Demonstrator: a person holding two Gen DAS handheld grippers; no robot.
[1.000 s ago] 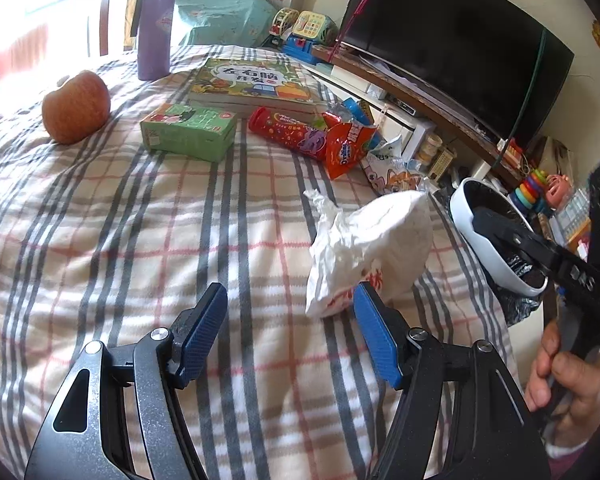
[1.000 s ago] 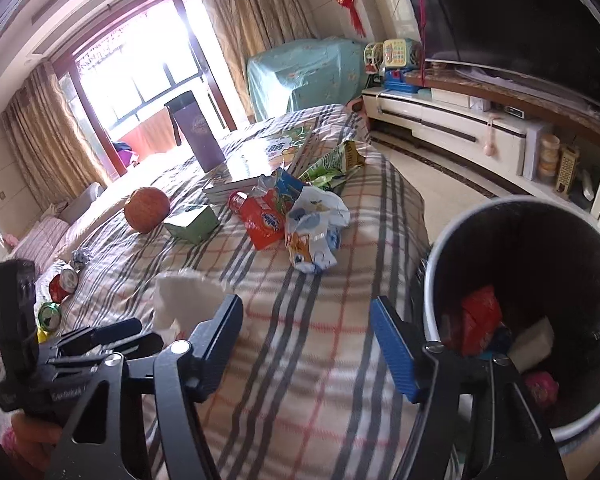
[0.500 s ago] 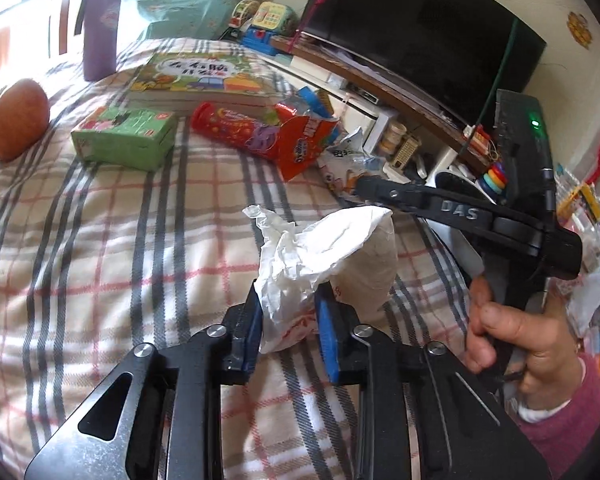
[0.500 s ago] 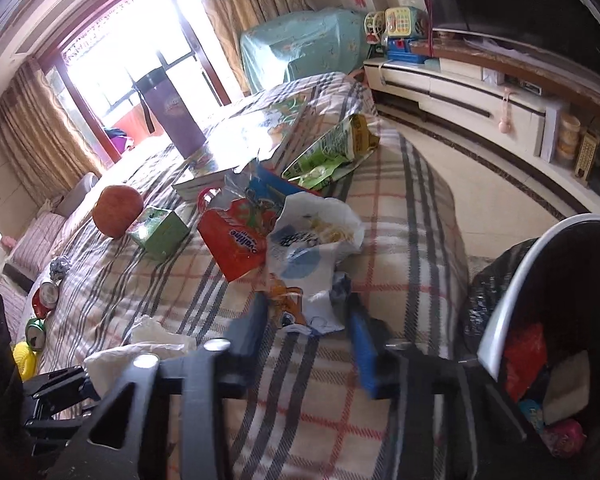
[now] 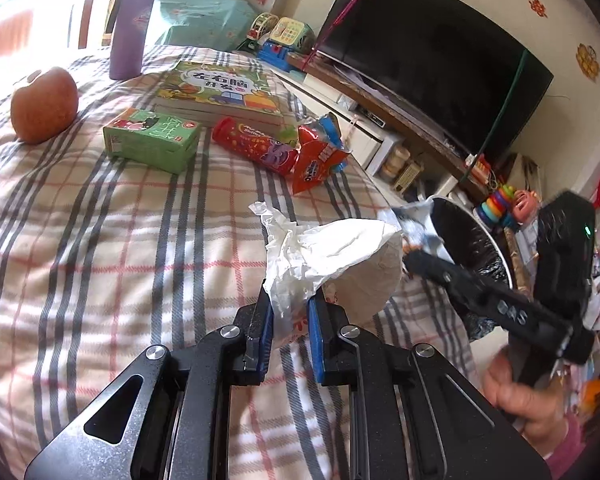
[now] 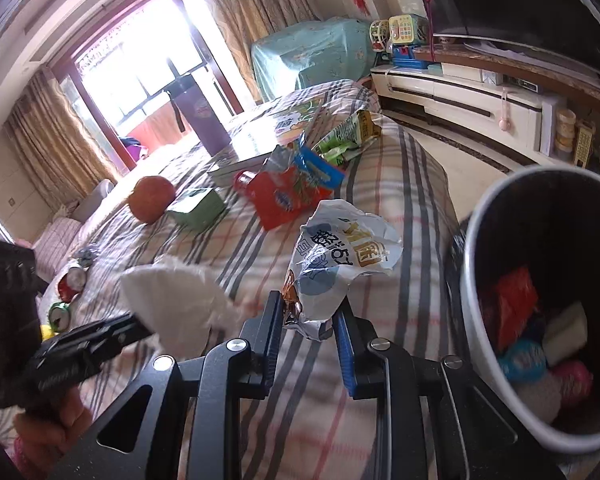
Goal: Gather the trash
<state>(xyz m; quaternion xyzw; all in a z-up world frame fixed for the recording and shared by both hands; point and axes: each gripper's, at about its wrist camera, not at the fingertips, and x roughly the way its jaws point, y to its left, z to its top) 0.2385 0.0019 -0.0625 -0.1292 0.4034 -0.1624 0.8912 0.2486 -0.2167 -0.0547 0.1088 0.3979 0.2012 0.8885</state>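
My left gripper [image 5: 289, 312] is shut on a crumpled white paper bag [image 5: 332, 256] and holds it above the checked bed cover. The bag also shows in the right wrist view [image 6: 176, 300]. My right gripper [image 6: 308, 316] is shut on a white and blue snack wrapper [image 6: 340, 256] and holds it beside the trash bin [image 6: 476, 280], which has a white rim, a black liner and several wrappers inside. The bin also shows in the left wrist view [image 5: 496, 248] past the bed's right edge. A red snack wrapper [image 5: 316, 160] and a red tube [image 5: 256, 148] lie farther back on the bed.
On the bed lie a green box [image 5: 152, 140], an apple [image 5: 44, 106], a picture book [image 5: 220, 92], a purple bottle [image 5: 130, 24] and a green wrapper [image 6: 348, 136]. Cans [image 6: 66, 296] lie at the bed's left. A TV stand [image 6: 480, 100] runs along the right.
Both grippers closed from open, the left on the paper bag and the right on the snack wrapper. Both pieces have since been lifted, and the right gripper has moved toward the bin.
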